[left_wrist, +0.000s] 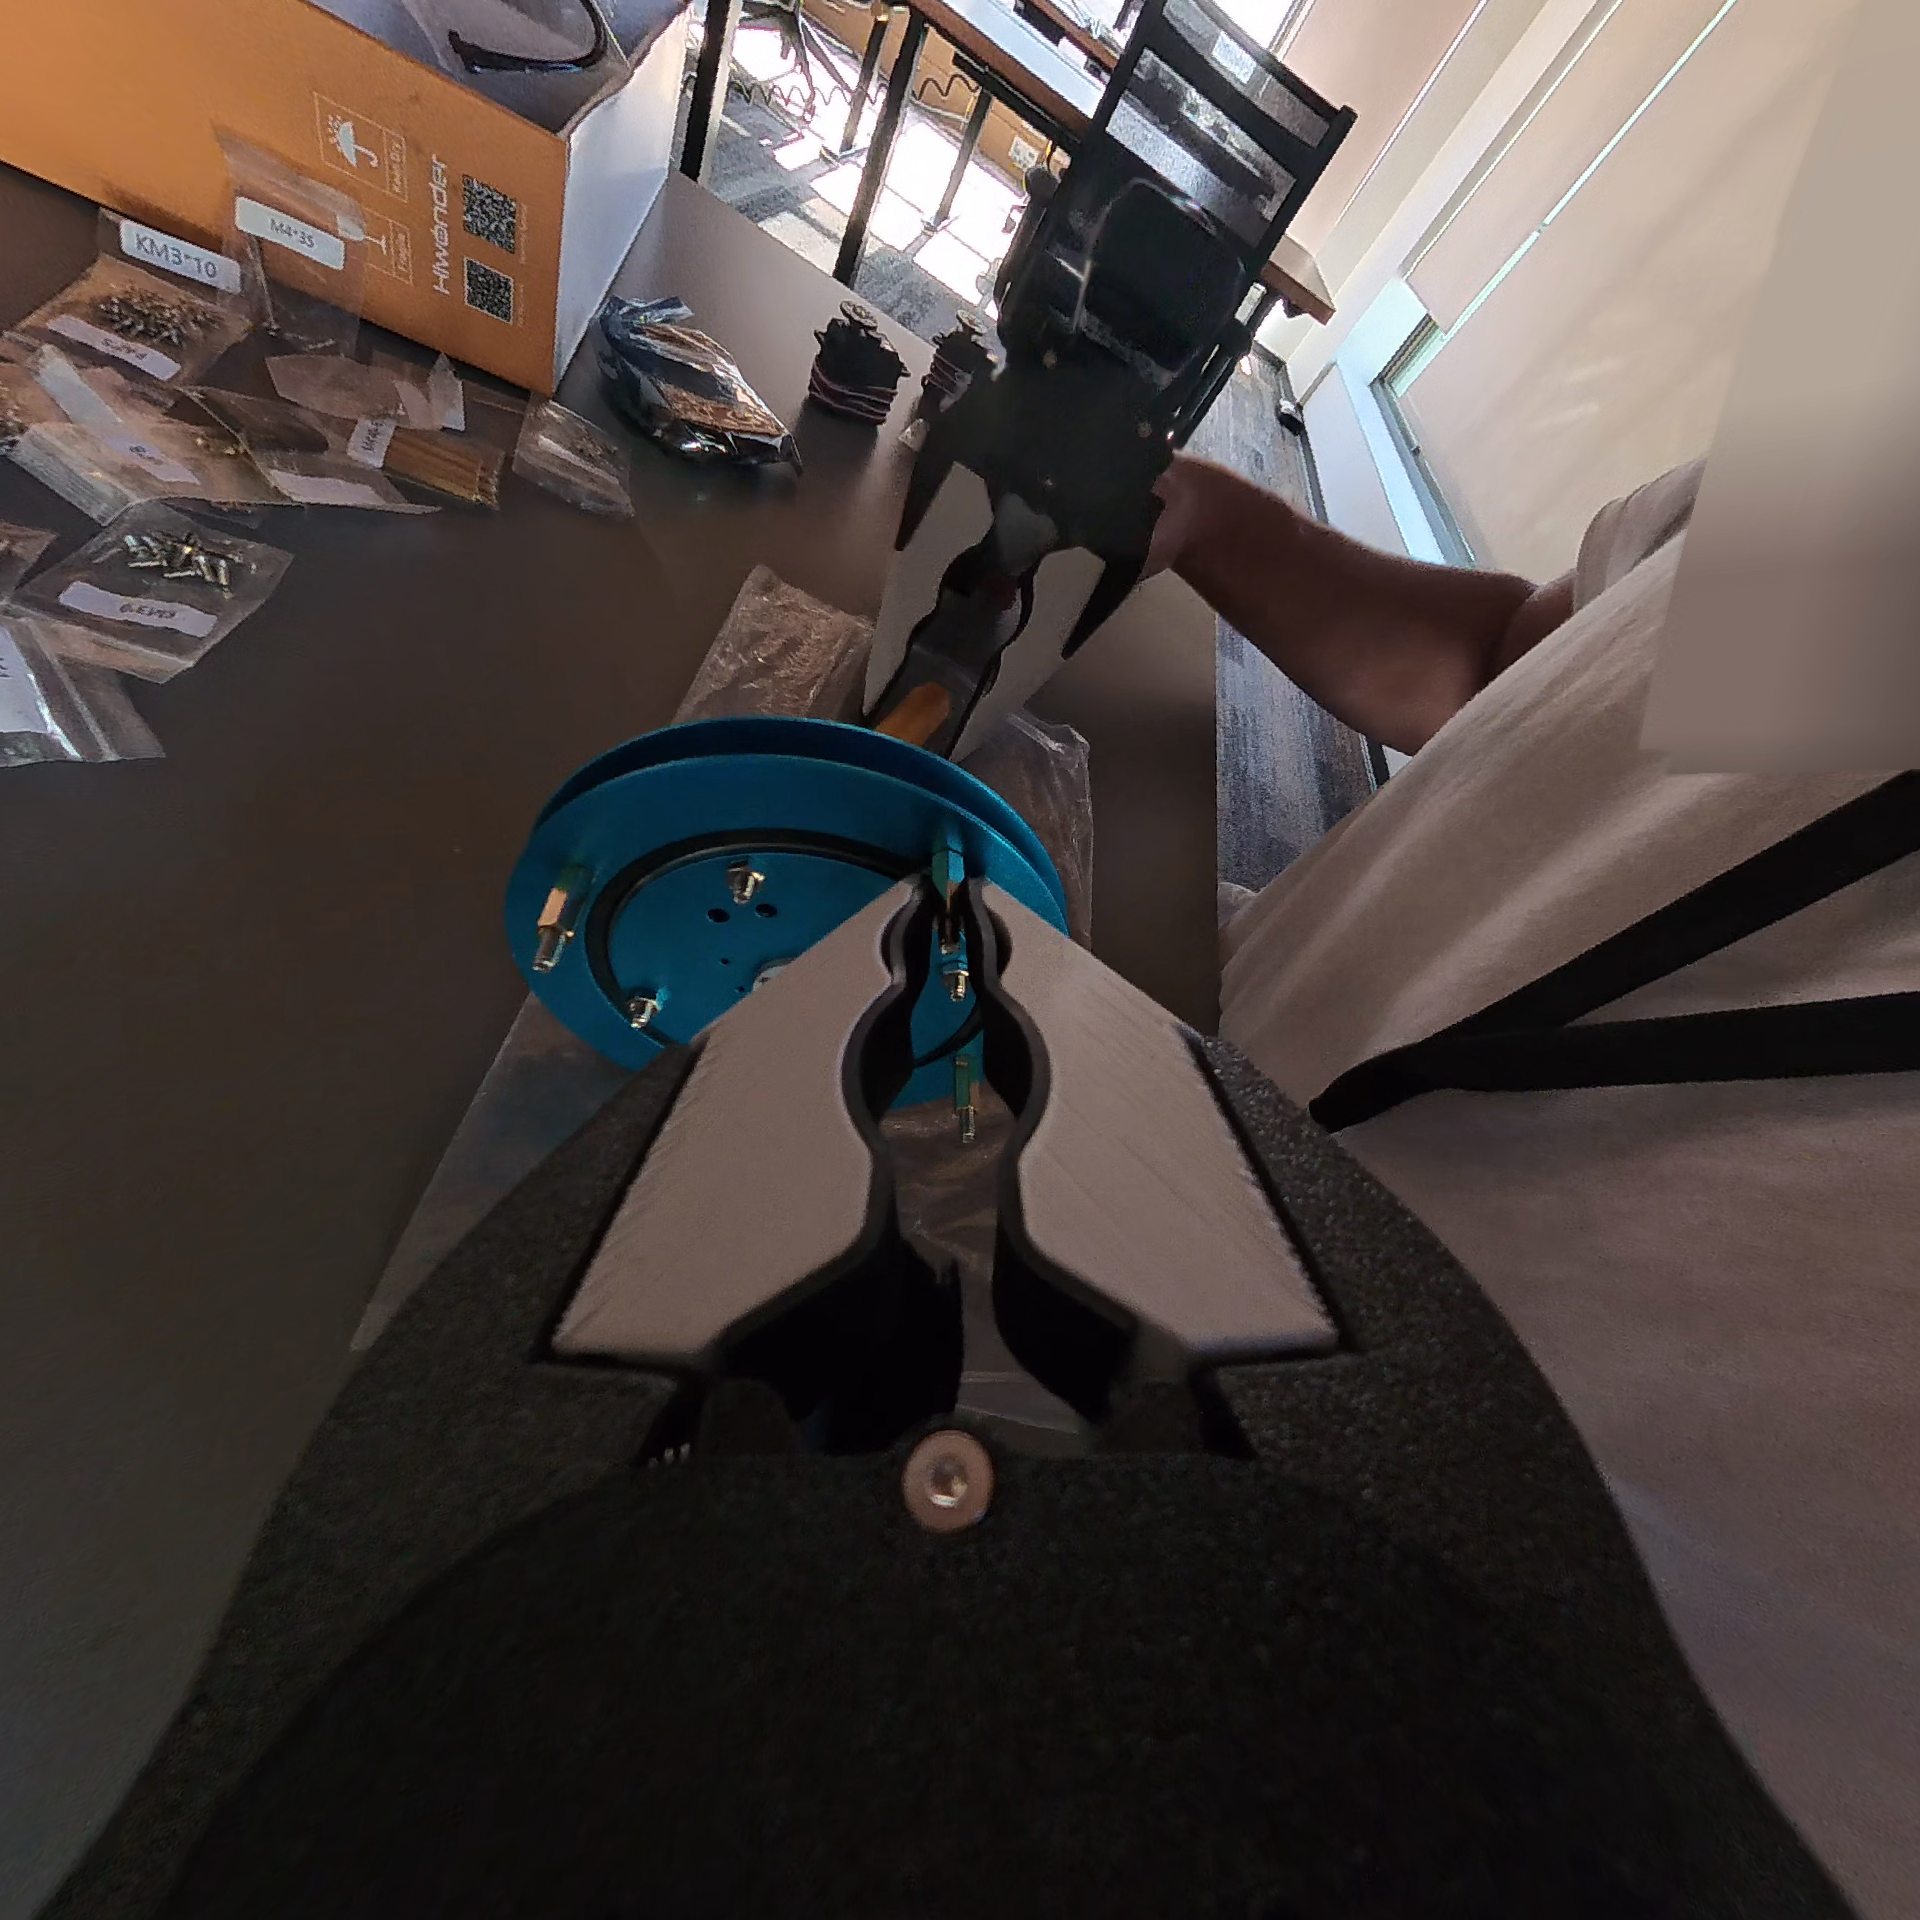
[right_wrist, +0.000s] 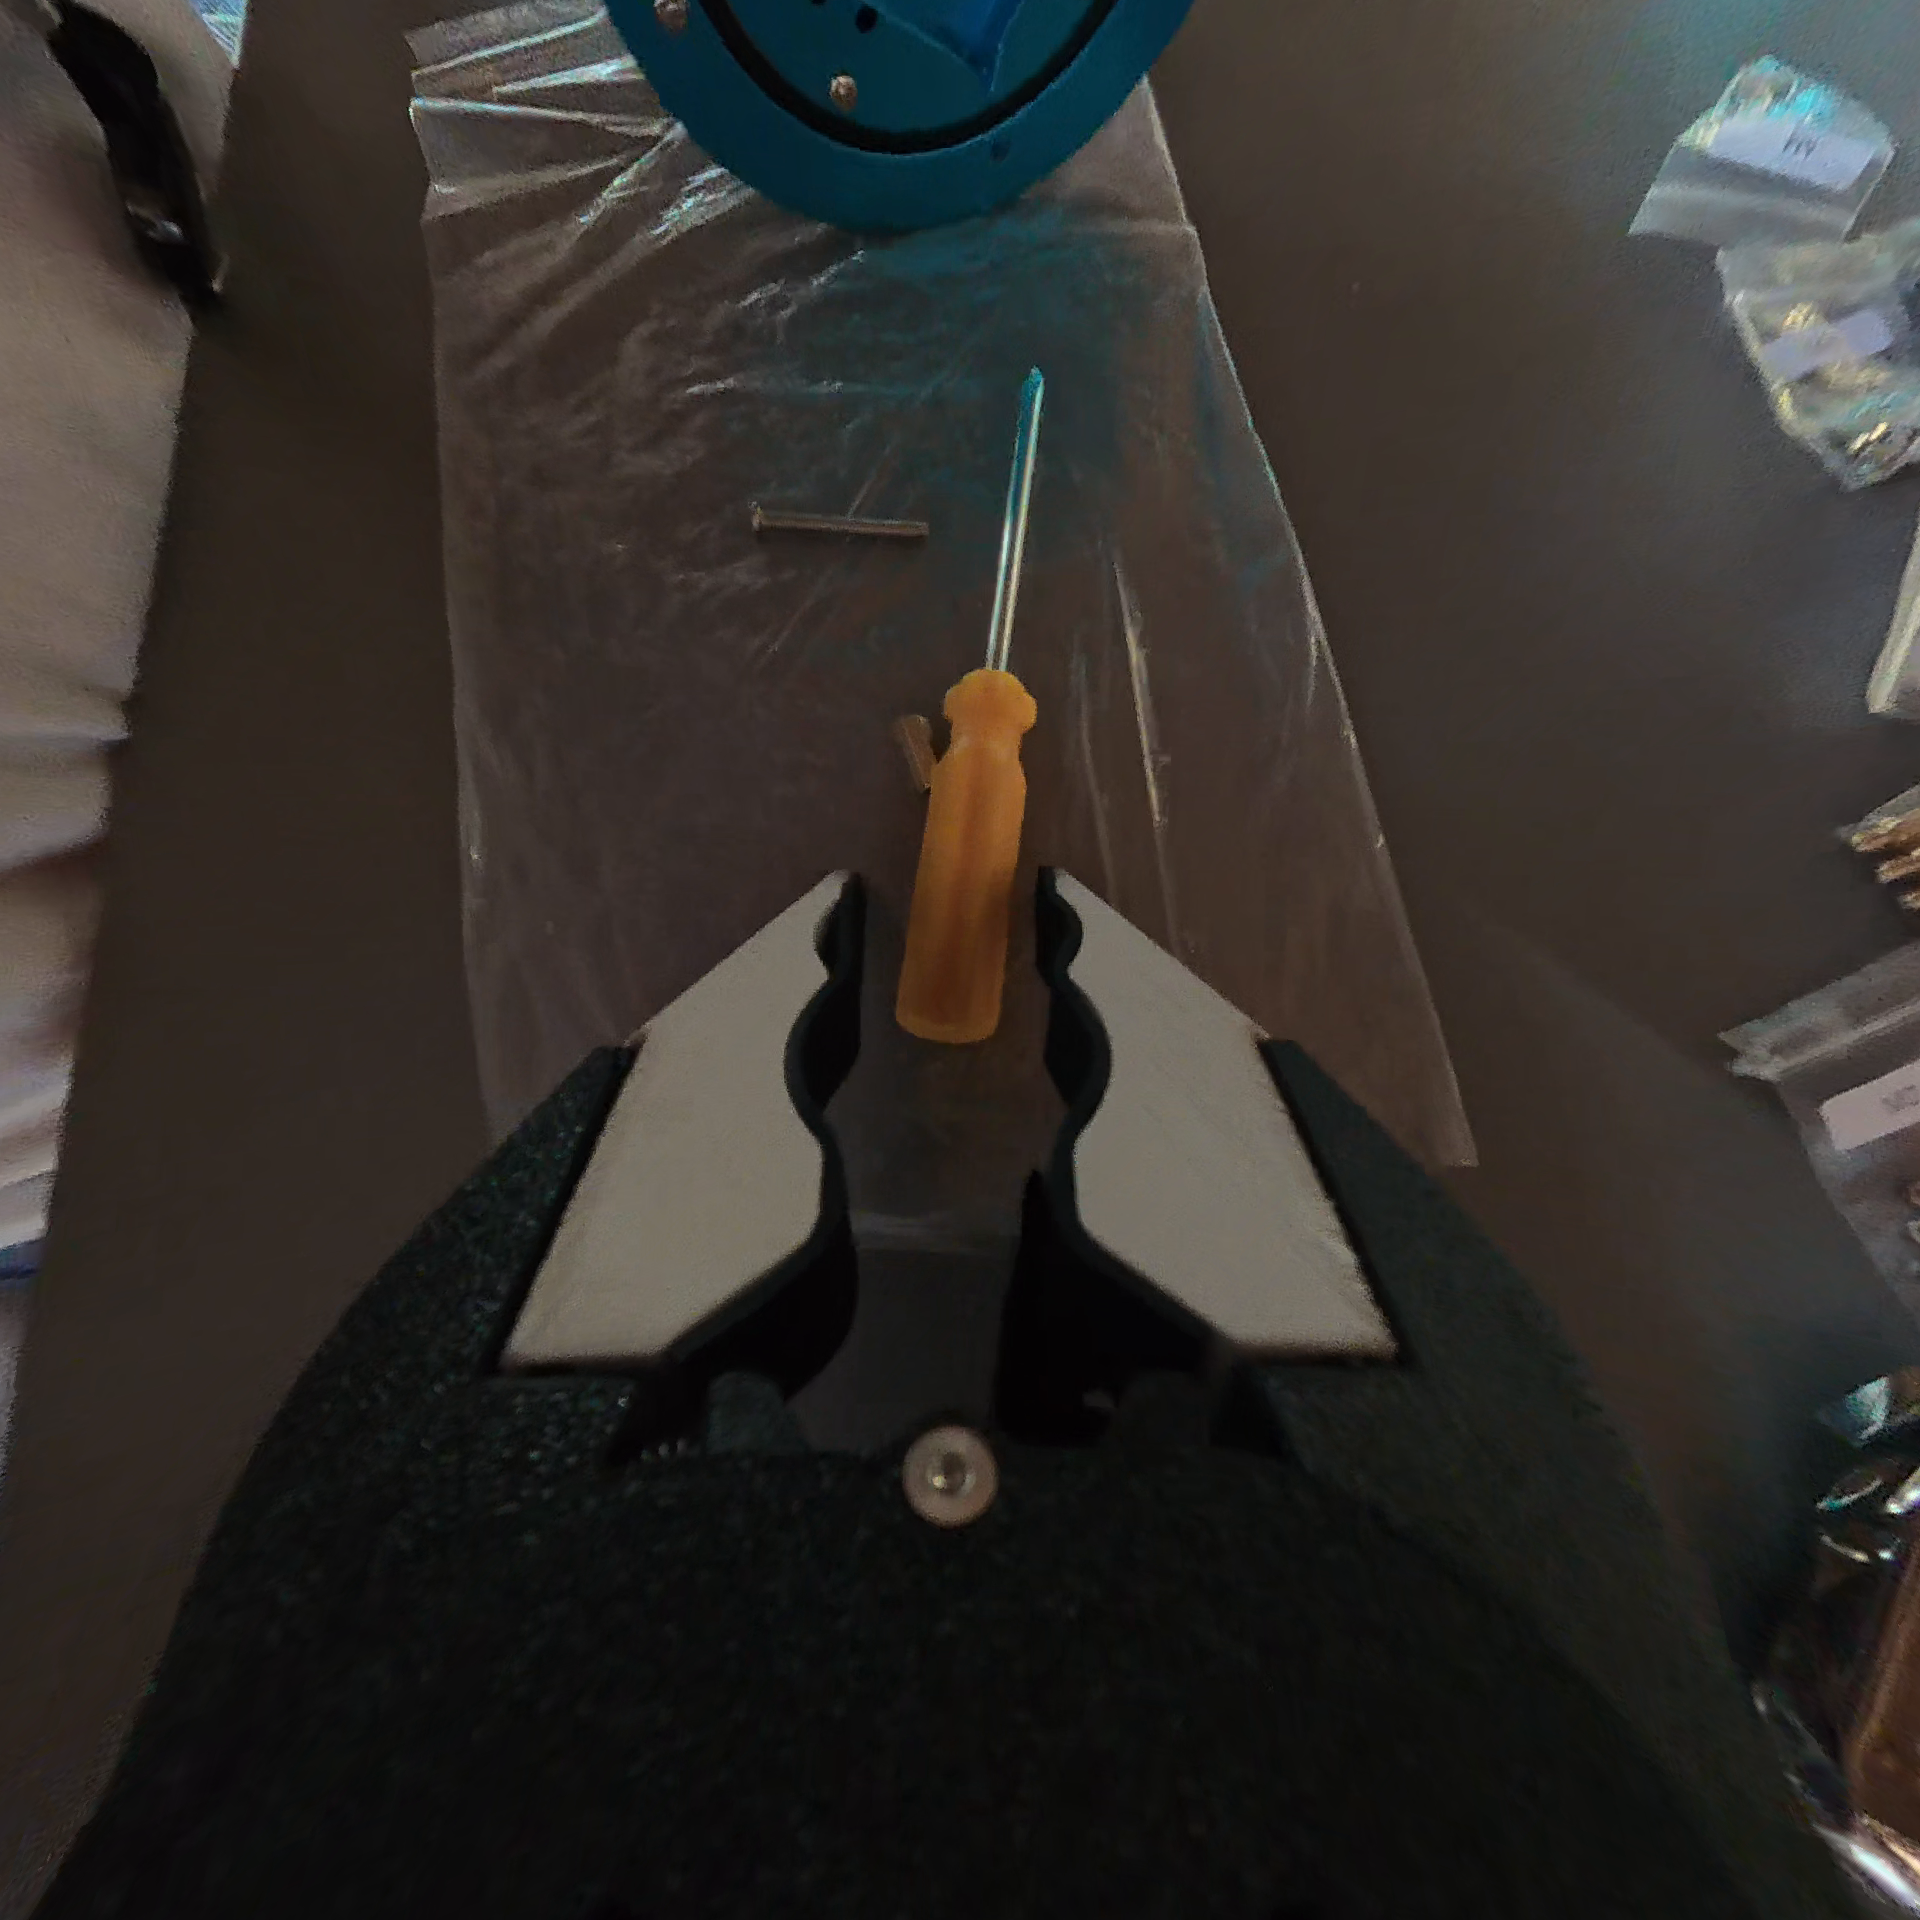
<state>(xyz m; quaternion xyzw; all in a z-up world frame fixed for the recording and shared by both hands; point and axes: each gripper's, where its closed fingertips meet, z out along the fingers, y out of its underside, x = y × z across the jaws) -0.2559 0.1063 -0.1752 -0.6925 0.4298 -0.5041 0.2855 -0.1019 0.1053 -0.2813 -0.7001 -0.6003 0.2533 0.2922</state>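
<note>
The round blue metal disc (left_wrist: 727, 914) with brass standoffs is tilted up on edge over a clear plastic bag (right_wrist: 831, 468); the left gripper (left_wrist: 945, 894) has its jaws nearly shut on a standoff at the disc's rim. The right gripper (right_wrist: 945, 883) is spread open around an orange-handled screwdriver (right_wrist: 966, 862), its shaft pointing to 12 o'clock. A long screw (right_wrist: 836, 530) lies at 11 o'clock.

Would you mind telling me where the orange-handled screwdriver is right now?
In the right wrist view, the screwdriver lies on the clear plastic sheet, its handle end between the open right gripper fingers, tip pointing toward the blue disc.
</note>
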